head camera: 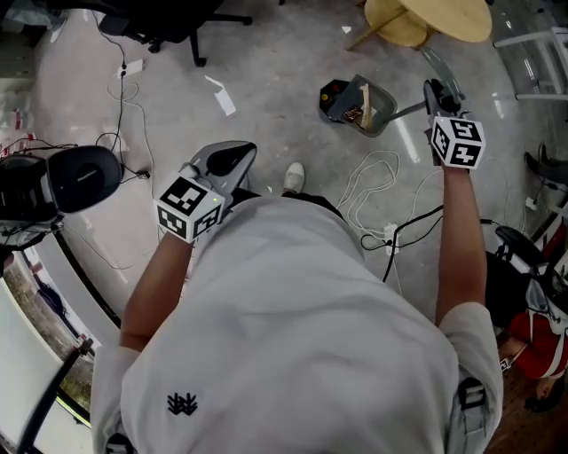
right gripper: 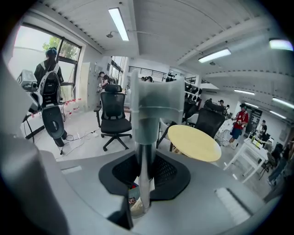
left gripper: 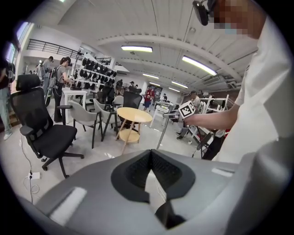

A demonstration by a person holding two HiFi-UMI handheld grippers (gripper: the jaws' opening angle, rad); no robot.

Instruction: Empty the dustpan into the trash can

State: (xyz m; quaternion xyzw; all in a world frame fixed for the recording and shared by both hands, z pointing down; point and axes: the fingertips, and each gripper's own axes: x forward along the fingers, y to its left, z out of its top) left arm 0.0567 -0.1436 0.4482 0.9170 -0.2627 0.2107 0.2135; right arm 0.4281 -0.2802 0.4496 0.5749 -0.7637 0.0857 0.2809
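Note:
A grey dustpan [head camera: 380, 108] hangs low over the floor ahead of me, holding litter: a black piece [head camera: 335, 96] and some brown scraps. Its metal handle [head camera: 410, 109] runs up to my right gripper [head camera: 432, 89], which is shut on it. In the right gripper view the handle [right gripper: 146, 137] stands upright between the jaws, with the pan [right gripper: 136, 205] below. My left gripper [head camera: 232, 158] is held near my waist, shut and empty; its jaws meet at the tips [left gripper: 150, 153]. No trash can shows in any view.
A round yellow table [head camera: 444, 16] stands just beyond the dustpan. White and black cables [head camera: 373, 191] lie on the floor to the right. An office chair base [head camera: 169, 31] is at far left, a black device [head camera: 84, 177] at my left, a paper scrap [head camera: 222, 97] ahead.

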